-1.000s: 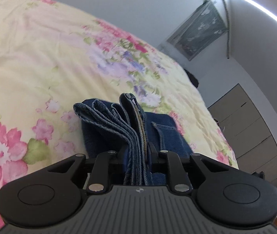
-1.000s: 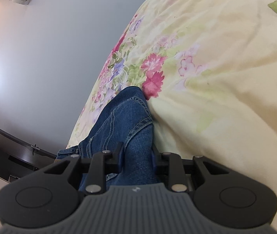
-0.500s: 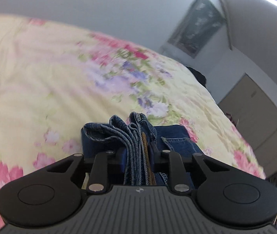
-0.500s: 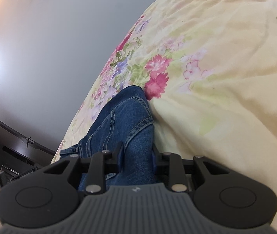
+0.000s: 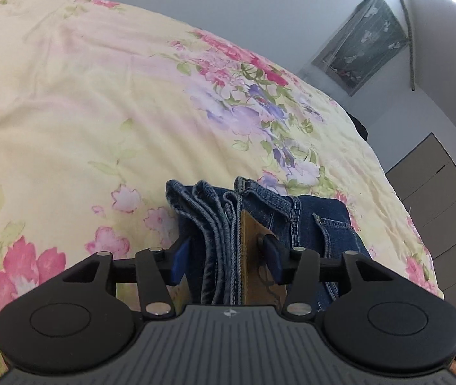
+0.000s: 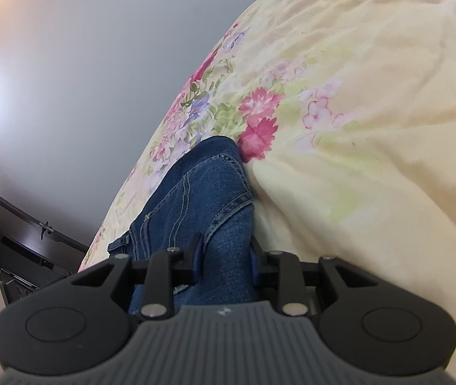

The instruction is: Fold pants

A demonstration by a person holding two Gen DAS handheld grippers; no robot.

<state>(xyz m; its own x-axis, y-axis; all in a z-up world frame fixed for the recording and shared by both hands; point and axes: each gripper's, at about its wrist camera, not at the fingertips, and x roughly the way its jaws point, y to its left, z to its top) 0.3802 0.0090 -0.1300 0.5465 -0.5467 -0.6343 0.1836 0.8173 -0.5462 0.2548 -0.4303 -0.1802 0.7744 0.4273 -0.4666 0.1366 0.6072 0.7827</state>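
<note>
Denim in a deep blue, the pants are laid folded on the floral bedspread, near its edge on the side where the grey wardrobe is seen. In the left wrist view the stacked hems and the waistband with its brown leather patch are stood on edge between the fingers of the left gripper. Its jaws are opening: the blue pads are drawn clear of the cloth, a gap being visible on both sides, so nothing is pinched. In the right wrist view a thick fold of the pants is clamped by the right gripper, its jaws pressed narrowly against the denim on both sides. Beyond that fold, the bedspread is seen rumpled, and a dark cabinet is set against the wall past the bed's edge.
</note>
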